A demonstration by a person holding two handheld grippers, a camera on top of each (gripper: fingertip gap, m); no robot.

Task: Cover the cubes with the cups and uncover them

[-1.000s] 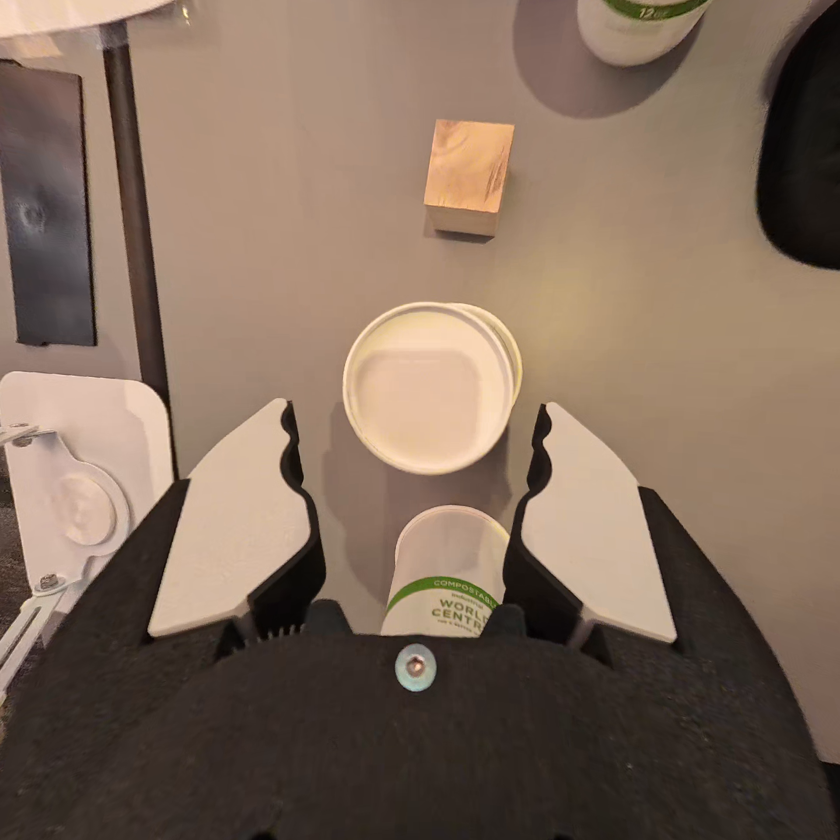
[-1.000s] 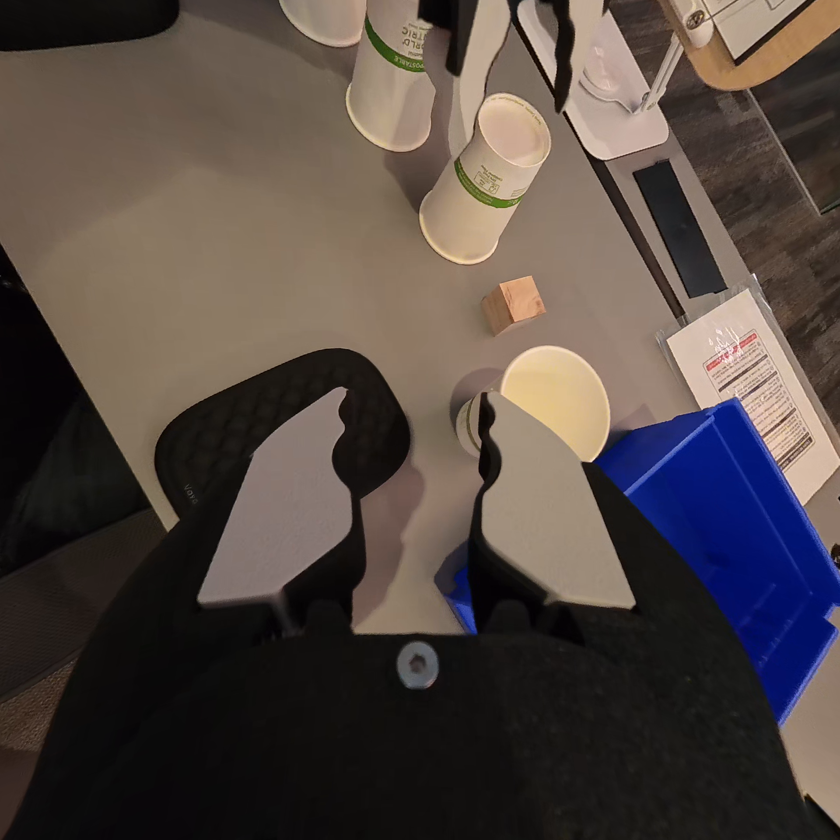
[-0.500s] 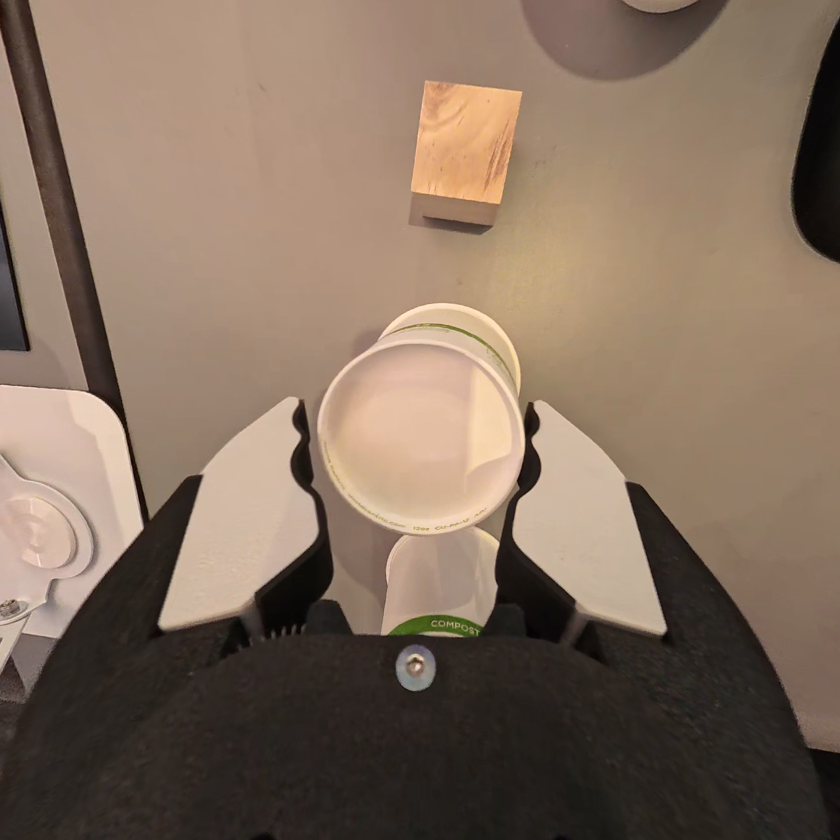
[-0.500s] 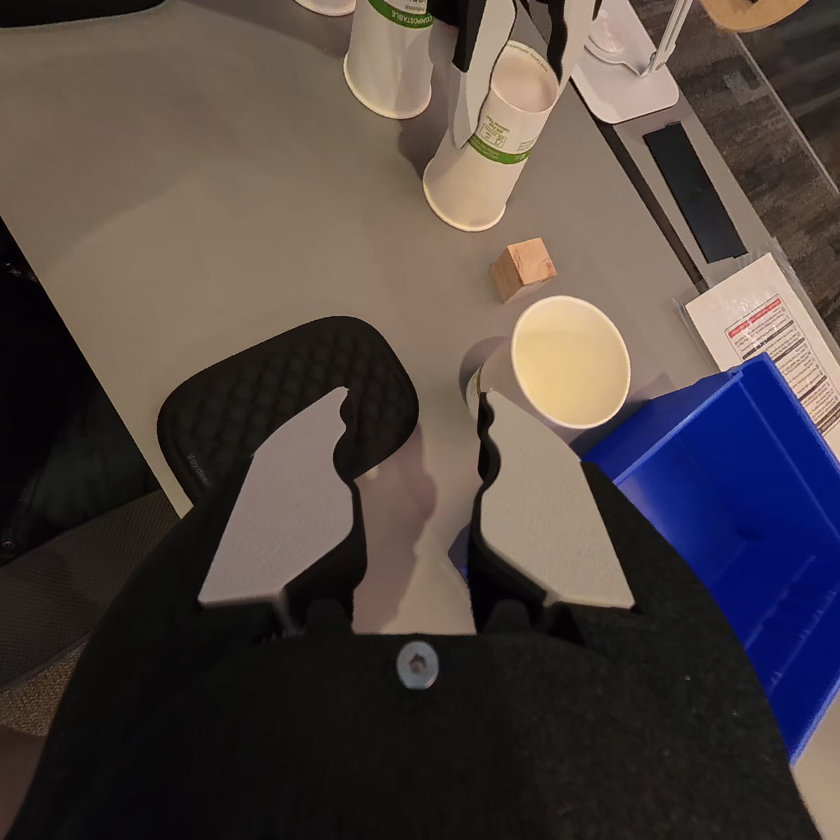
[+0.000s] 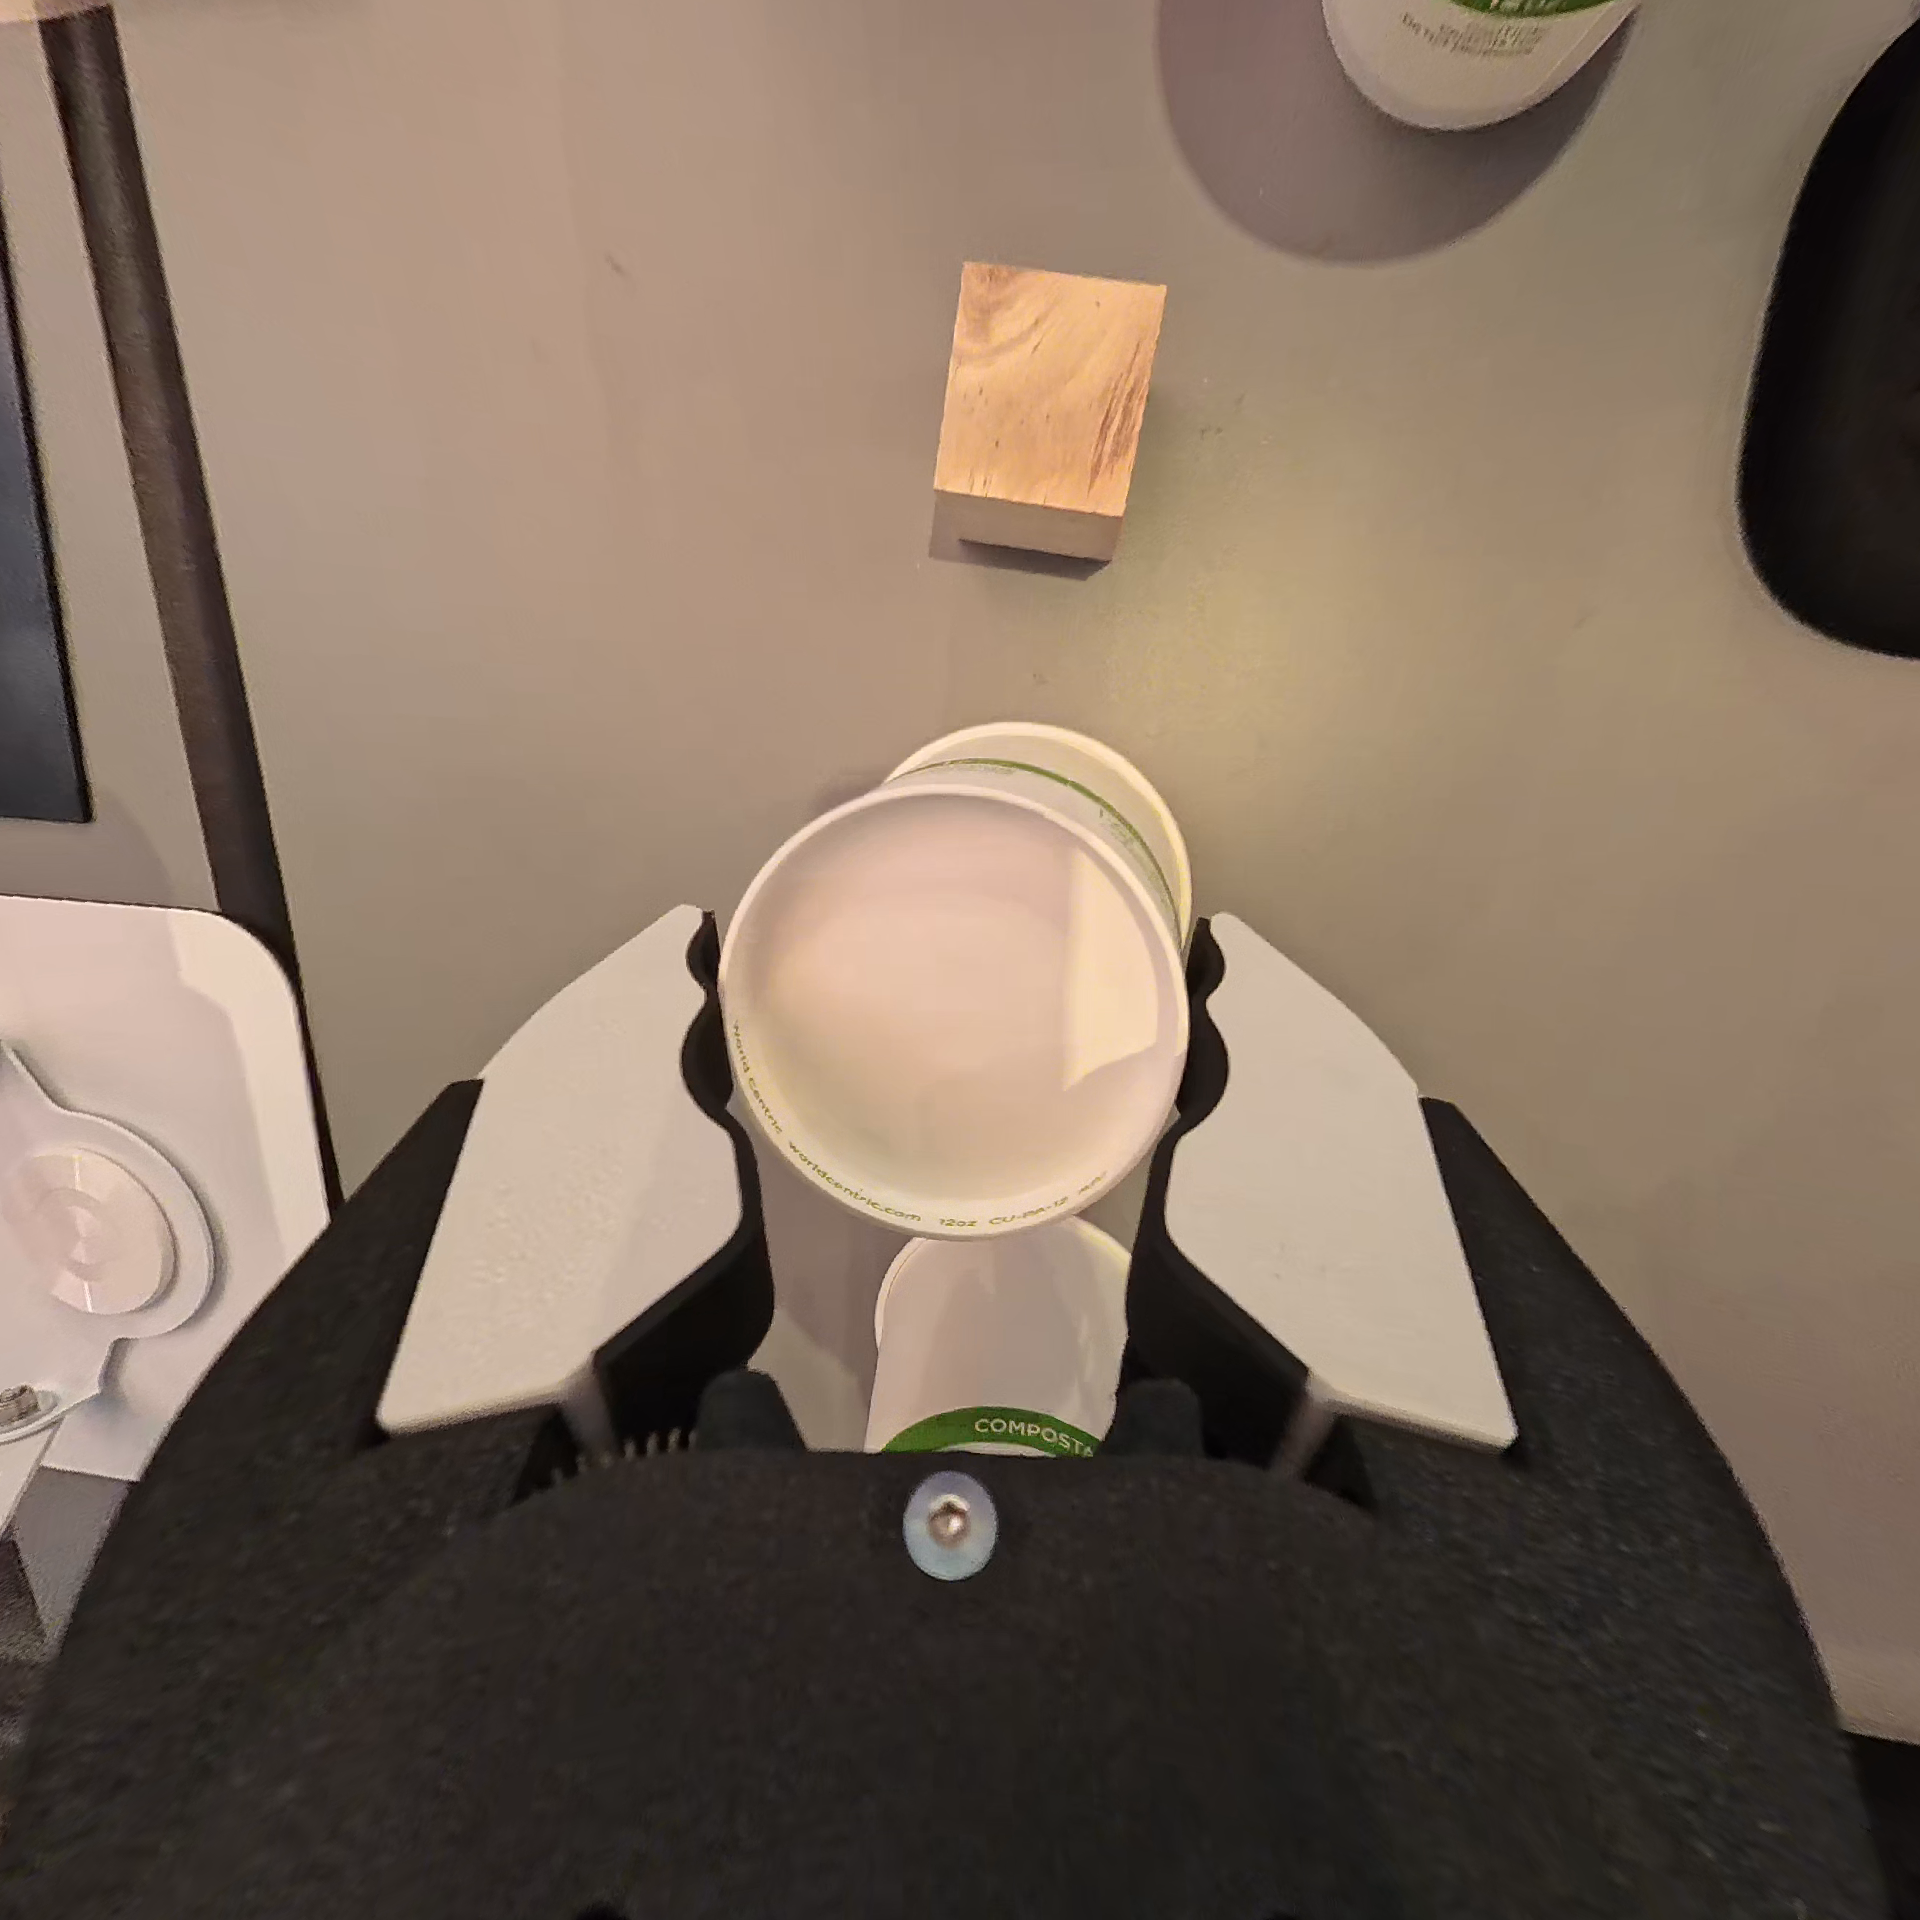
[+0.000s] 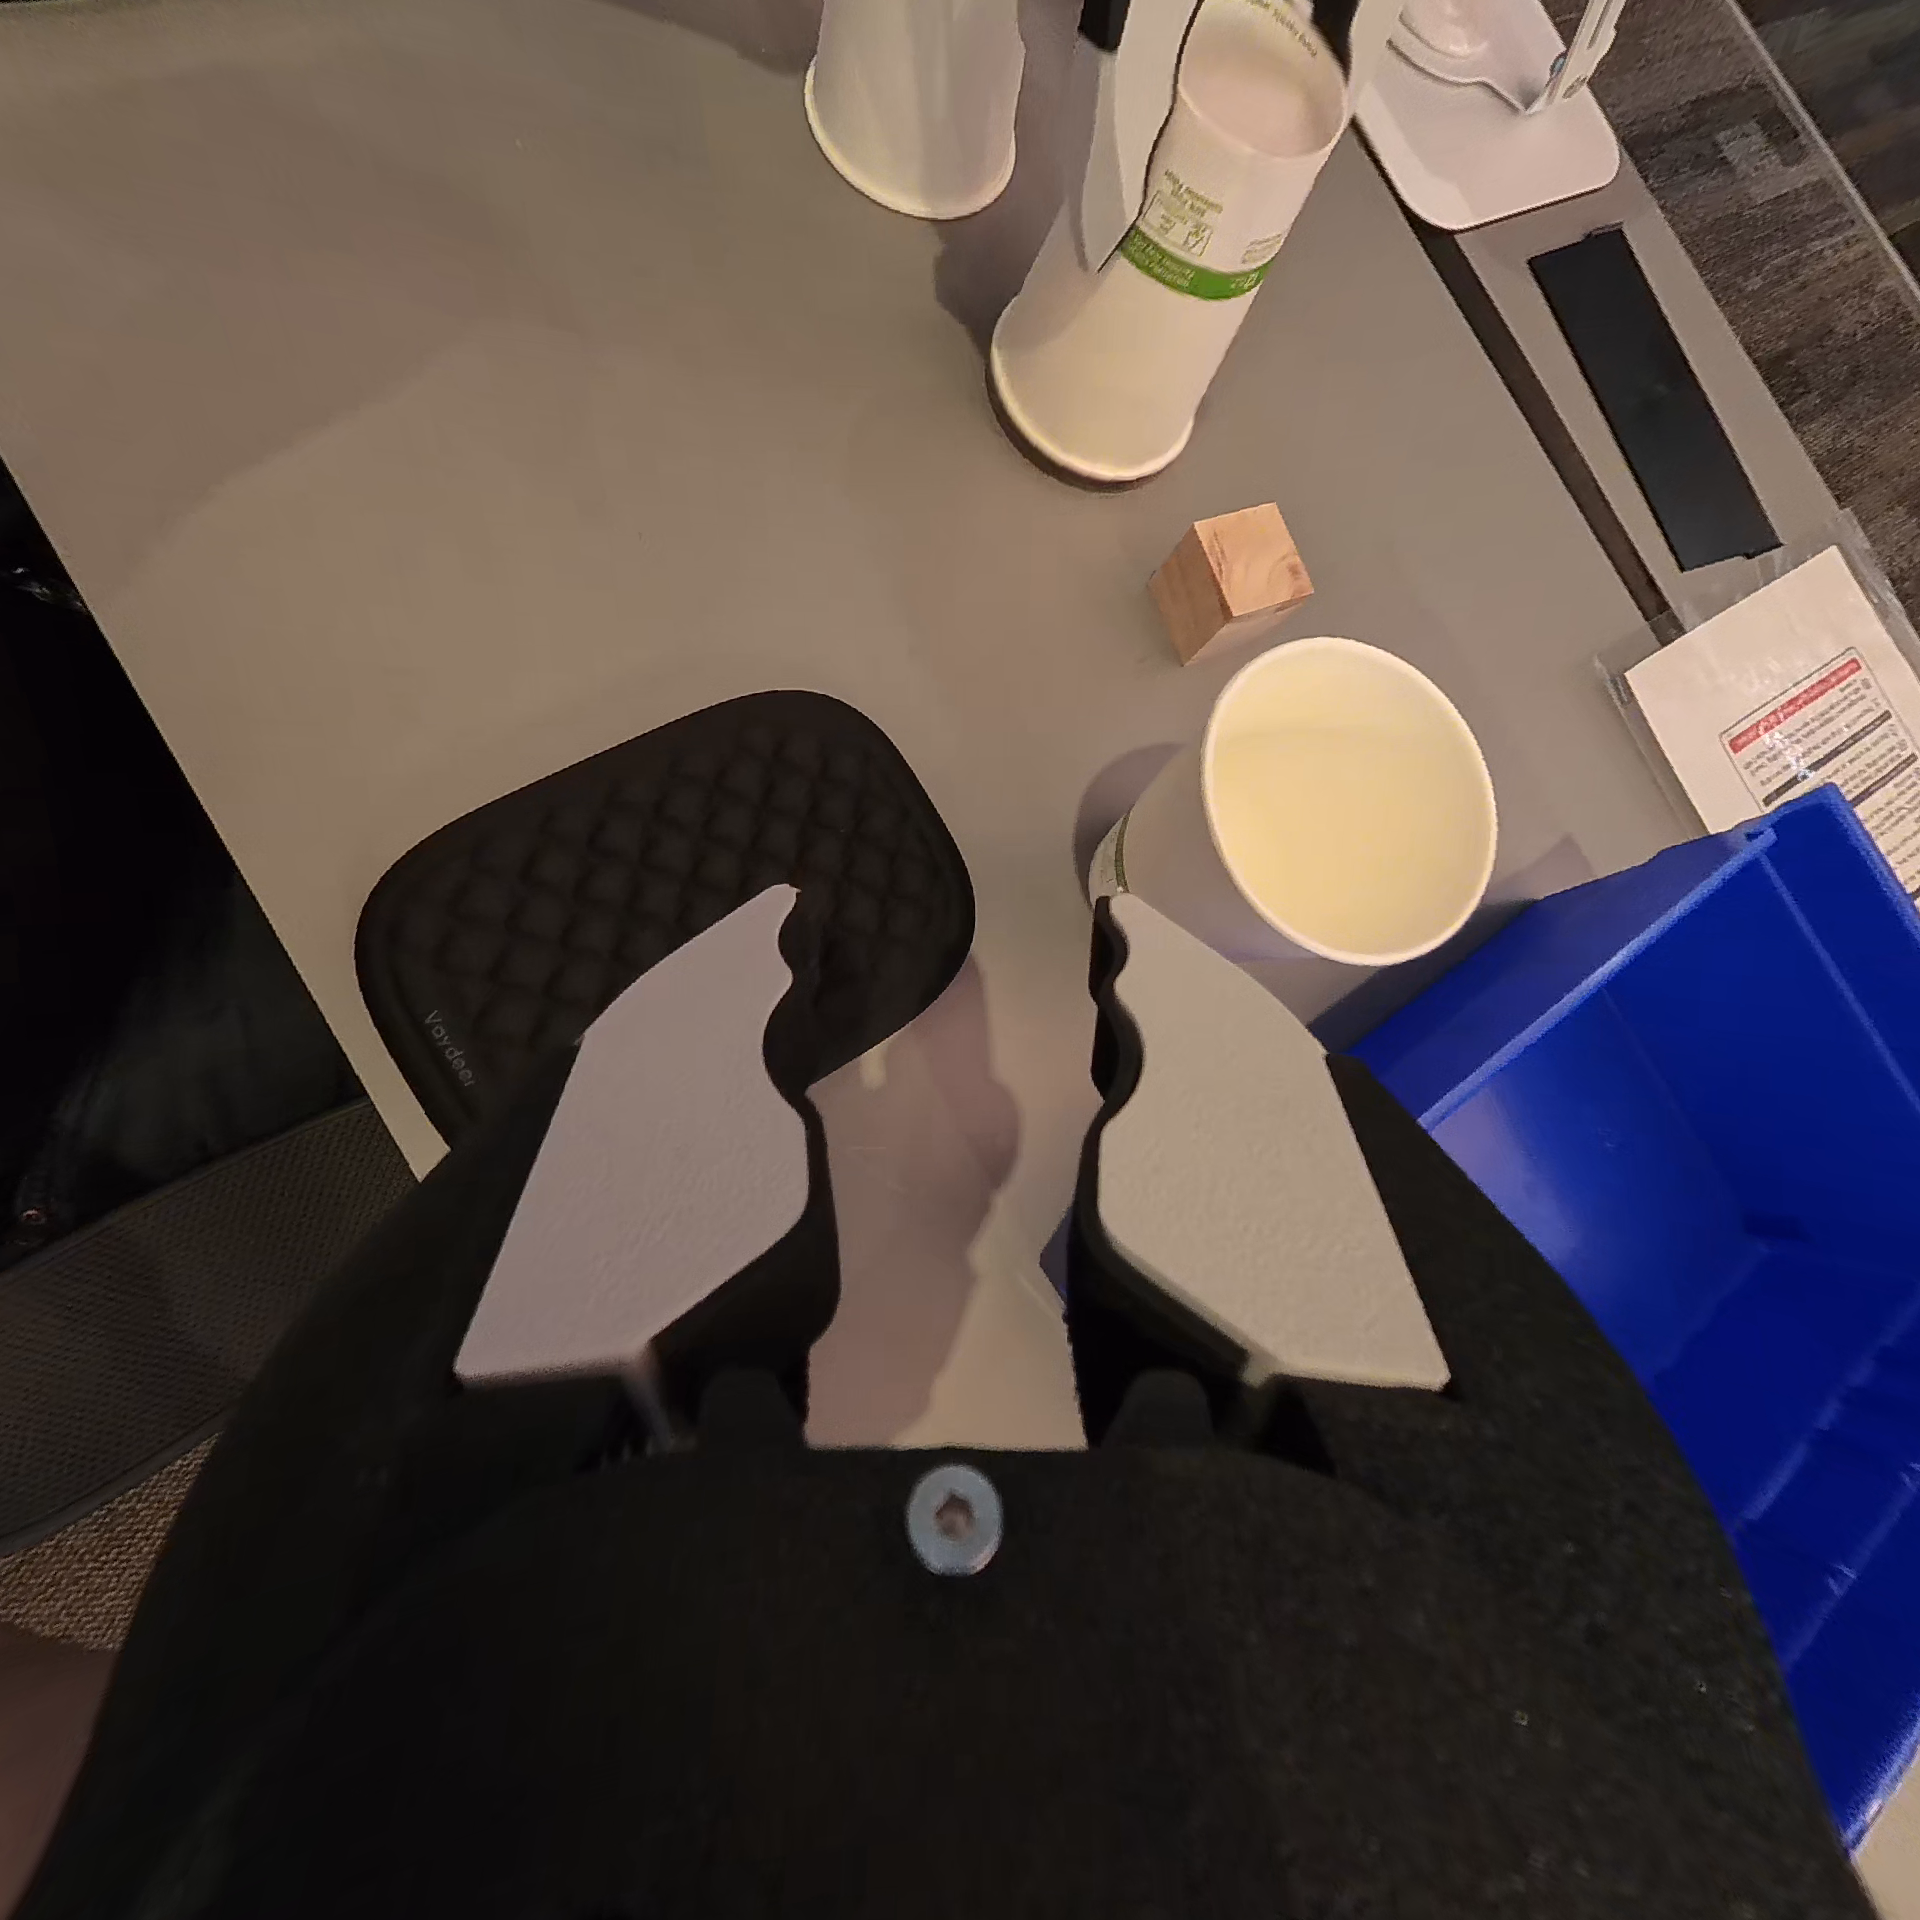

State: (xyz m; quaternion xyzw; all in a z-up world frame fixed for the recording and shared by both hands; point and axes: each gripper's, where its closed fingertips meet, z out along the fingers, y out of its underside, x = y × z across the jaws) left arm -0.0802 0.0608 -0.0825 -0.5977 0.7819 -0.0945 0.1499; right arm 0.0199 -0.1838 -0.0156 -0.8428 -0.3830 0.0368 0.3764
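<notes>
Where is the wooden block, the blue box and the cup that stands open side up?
wooden block (image 6: 1231, 577), right wrist view, on its top face.
blue box (image 6: 1662, 1143), right wrist view, on its inner wall.
upright cup (image 6: 1351, 800), right wrist view, on its pale inside.

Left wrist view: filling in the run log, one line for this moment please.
left gripper: shut on upside-down cup | cube: uncovered | right gripper: open, empty

Black felt-covered gripper (image 5: 951, 1023), grey fingers (image 5: 582, 1174), silver screw (image 5: 949, 1525).
</notes>
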